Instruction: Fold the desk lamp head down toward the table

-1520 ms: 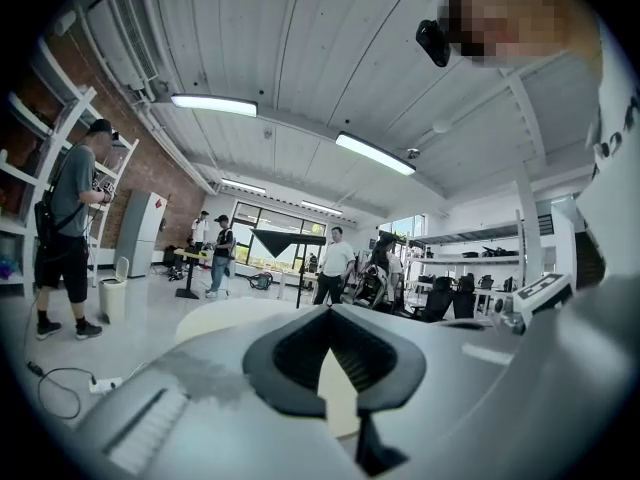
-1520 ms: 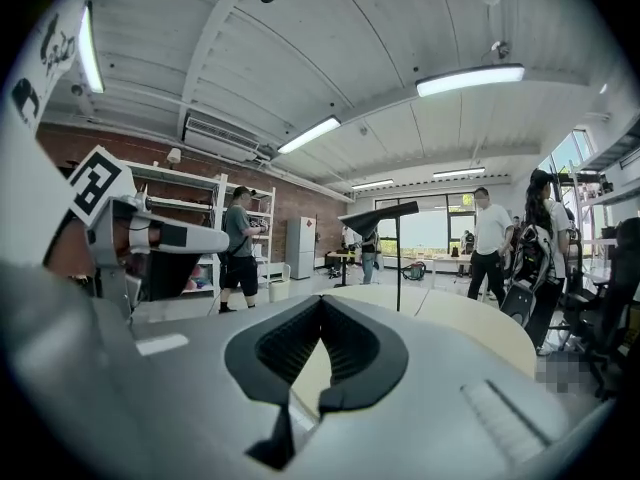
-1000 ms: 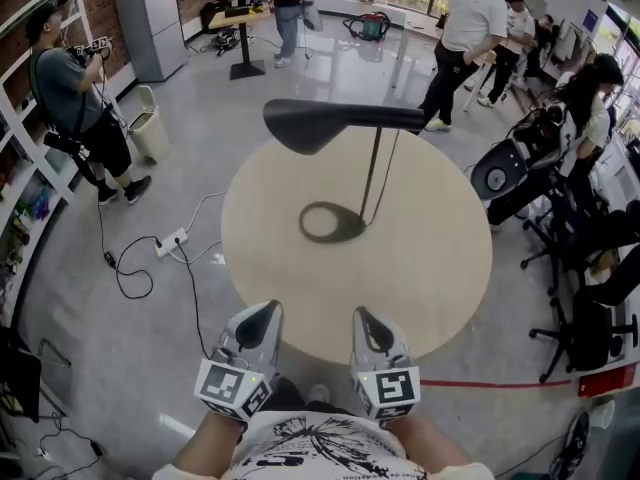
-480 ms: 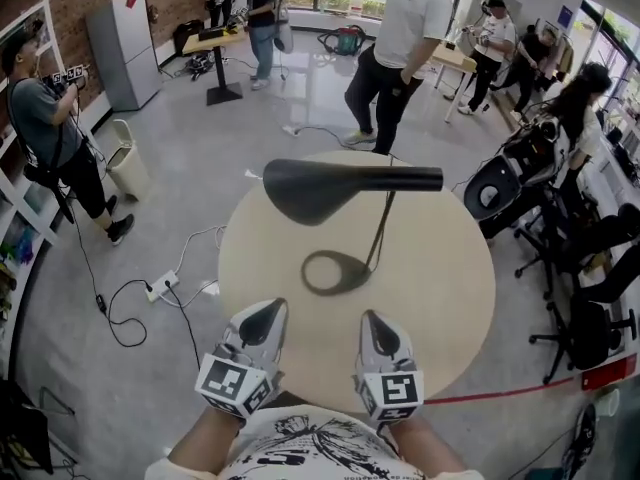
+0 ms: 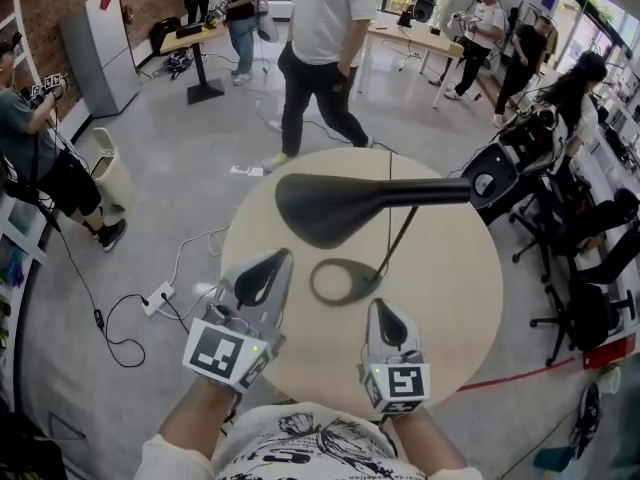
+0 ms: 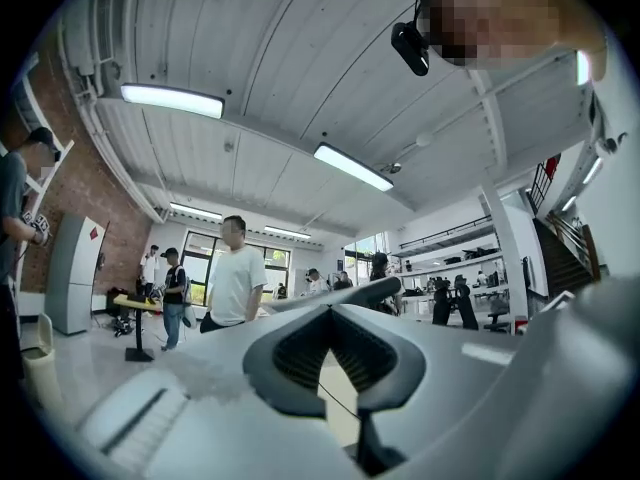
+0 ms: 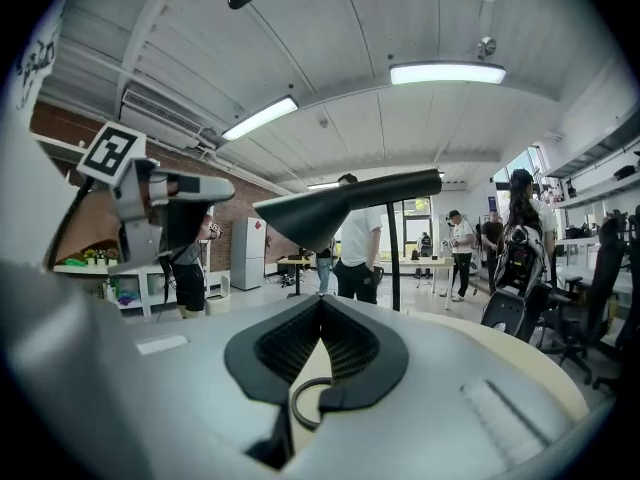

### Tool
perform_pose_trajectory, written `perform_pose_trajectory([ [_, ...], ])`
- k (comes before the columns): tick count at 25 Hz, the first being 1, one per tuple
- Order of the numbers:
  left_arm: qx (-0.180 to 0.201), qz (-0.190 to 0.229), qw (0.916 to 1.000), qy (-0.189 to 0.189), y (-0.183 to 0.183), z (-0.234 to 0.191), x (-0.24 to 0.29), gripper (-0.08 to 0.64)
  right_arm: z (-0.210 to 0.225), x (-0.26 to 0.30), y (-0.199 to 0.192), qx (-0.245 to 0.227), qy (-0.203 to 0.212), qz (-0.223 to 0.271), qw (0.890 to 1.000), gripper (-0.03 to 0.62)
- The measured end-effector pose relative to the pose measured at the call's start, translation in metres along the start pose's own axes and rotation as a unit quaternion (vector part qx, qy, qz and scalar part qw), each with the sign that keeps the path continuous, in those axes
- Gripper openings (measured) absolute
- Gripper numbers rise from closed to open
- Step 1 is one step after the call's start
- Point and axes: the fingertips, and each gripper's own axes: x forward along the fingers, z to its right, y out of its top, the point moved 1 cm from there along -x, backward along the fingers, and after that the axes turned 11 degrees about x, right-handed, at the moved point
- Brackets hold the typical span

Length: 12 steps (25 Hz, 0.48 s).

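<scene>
A black desk lamp stands on the round beige table (image 5: pixel 450 298). Its long head (image 5: pixel 335 208) lies level above the table, on a thin stem (image 5: pixel 400 240) that rises from a ring base (image 5: pixel 345 280). My left gripper (image 5: pixel 278 258) is lifted over the near left of the table, just below the head's wide end; its jaws are shut and empty. My right gripper (image 5: pixel 381 306) is lower, near the base, also shut on nothing. The right gripper view shows the lamp head (image 7: pixel 320 210) ahead and above, and the ring base (image 7: pixel 303 396) below the jaws. In the left gripper view the lamp head (image 6: pixel 375 288) shows just beyond the jaws.
A person in a white shirt (image 5: pixel 322 38) walks past the table's far edge. Office chairs (image 5: pixel 590 268) crowd the right side. A power strip with cables (image 5: pixel 160 298) lies on the floor at left, near a bin (image 5: pixel 105 173).
My left gripper has risen and moved forward toward the lamp head. The right gripper edged forward slightly. The person in white has walked leftward behind the table.
</scene>
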Motion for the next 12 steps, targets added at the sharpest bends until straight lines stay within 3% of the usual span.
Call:
perform_pose_trajectory([
  [5, 0.012, 0.025, 0.9996, 0.007, 0.014, -0.039, 0.026, 0.005, -0.005, 0.014, -0.003, -0.007, 0.001, -0.006, 1.000, 0.009],
  [12, 0.010, 0.008, 0.9999, -0.009, 0.004, -0.055, 0.058, 0.005, 0.002, 0.017, -0.013, -0.004, -0.015, -0.018, 1.000, 0.009],
])
